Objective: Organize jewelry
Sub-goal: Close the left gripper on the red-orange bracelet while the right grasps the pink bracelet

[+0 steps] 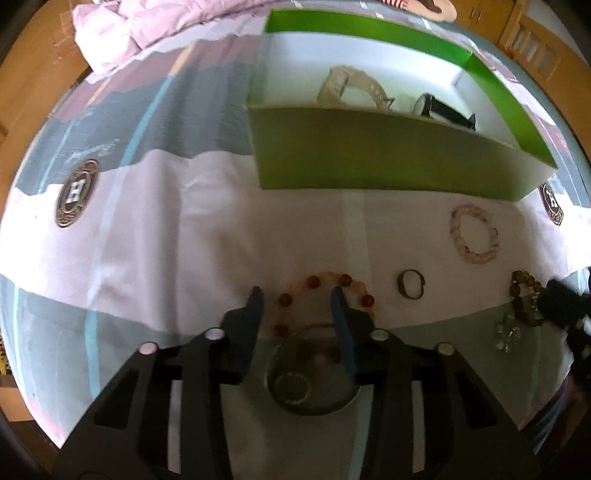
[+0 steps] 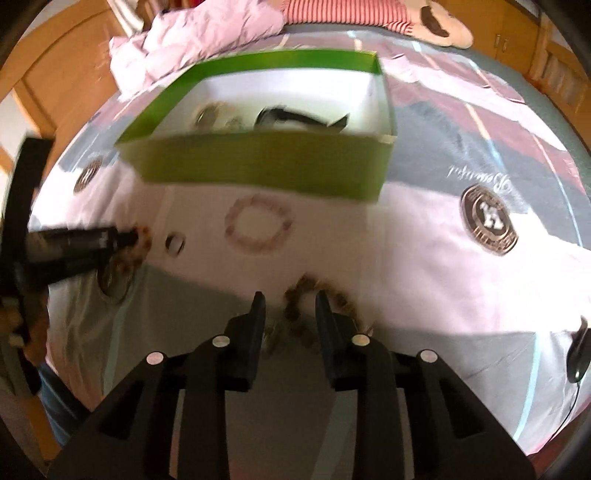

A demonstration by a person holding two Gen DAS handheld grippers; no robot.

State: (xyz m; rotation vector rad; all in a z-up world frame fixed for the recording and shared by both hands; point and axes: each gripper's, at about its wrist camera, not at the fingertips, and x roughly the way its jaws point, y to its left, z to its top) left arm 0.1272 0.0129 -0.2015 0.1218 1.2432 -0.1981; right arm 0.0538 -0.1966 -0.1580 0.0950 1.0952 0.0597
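Note:
A green box (image 1: 369, 158) (image 2: 266, 166) stands on the bed, holding a pale bracelet (image 1: 351, 86) and a black-and-white item (image 1: 439, 109). My left gripper (image 1: 297, 295) is open, its fingers straddling an amber-and-red bead bracelet (image 1: 317, 282) on the sheet. My right gripper (image 2: 288, 297) is open over a dark brown bead bracelet (image 2: 295, 291), which also shows in the left wrist view (image 1: 526, 297). A pink bead bracelet (image 1: 474, 234) (image 2: 258, 227) and a small ring (image 1: 410, 284) (image 2: 174, 243) lie between them. The left gripper shows at the left of the right wrist view (image 2: 127, 238).
A clear bead piece (image 1: 508, 332) lies by the brown bracelet. A round grey disc (image 1: 314, 373) lies under my left gripper. A pink quilt (image 2: 199, 40) and a plush toy (image 2: 436, 26) lie at the bed's far end. Wooden furniture surrounds the bed.

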